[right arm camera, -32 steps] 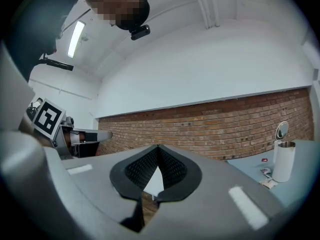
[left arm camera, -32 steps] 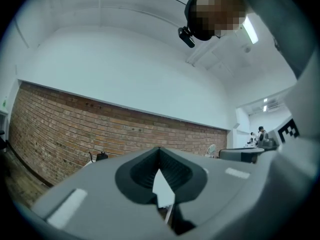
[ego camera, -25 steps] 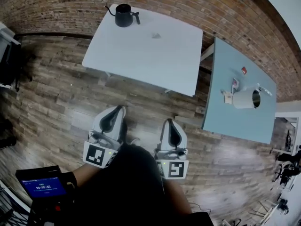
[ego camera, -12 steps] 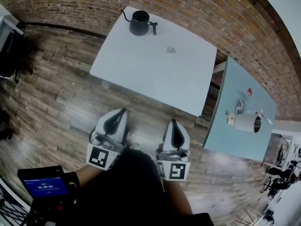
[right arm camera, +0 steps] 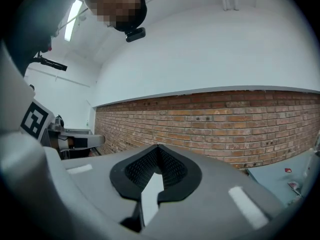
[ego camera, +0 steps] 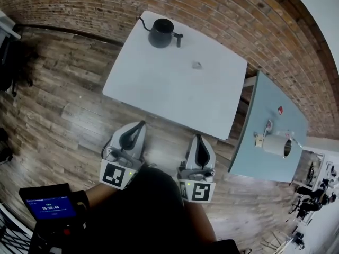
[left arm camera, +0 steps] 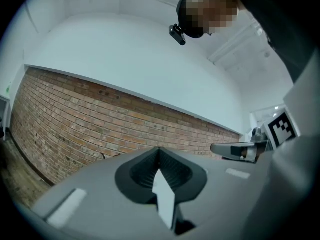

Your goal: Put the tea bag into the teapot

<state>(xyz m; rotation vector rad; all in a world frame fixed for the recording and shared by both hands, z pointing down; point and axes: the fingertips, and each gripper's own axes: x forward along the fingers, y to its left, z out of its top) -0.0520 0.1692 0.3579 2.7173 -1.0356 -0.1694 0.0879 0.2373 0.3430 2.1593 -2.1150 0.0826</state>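
Observation:
A black teapot [ego camera: 161,33] with a thin spout stands at the far edge of the white table [ego camera: 159,83]. A small pale tea bag [ego camera: 197,65] lies on the table to its right. My left gripper [ego camera: 140,124] and right gripper [ego camera: 197,136] are side by side over the wooden floor, short of the table's near edge, both pointing at the table. Each one's jaws meet at the tip with nothing between them: both are shut and empty. In the left gripper view and the right gripper view only the brick wall shows beyond the jaws.
A blue-grey table [ego camera: 270,136] at the right carries a white mug-like cylinder [ego camera: 276,145] lying on its side and small items. A brick wall [ego camera: 222,9] runs behind the tables. A handheld screen [ego camera: 48,207] glows at lower left. Wood floor [ego camera: 58,110] lies between me and the table.
Both grippers have moved forward toward the white table together. The table, teapot and tea bag now sit lower and nearer in the head view. Jaws stayed shut.

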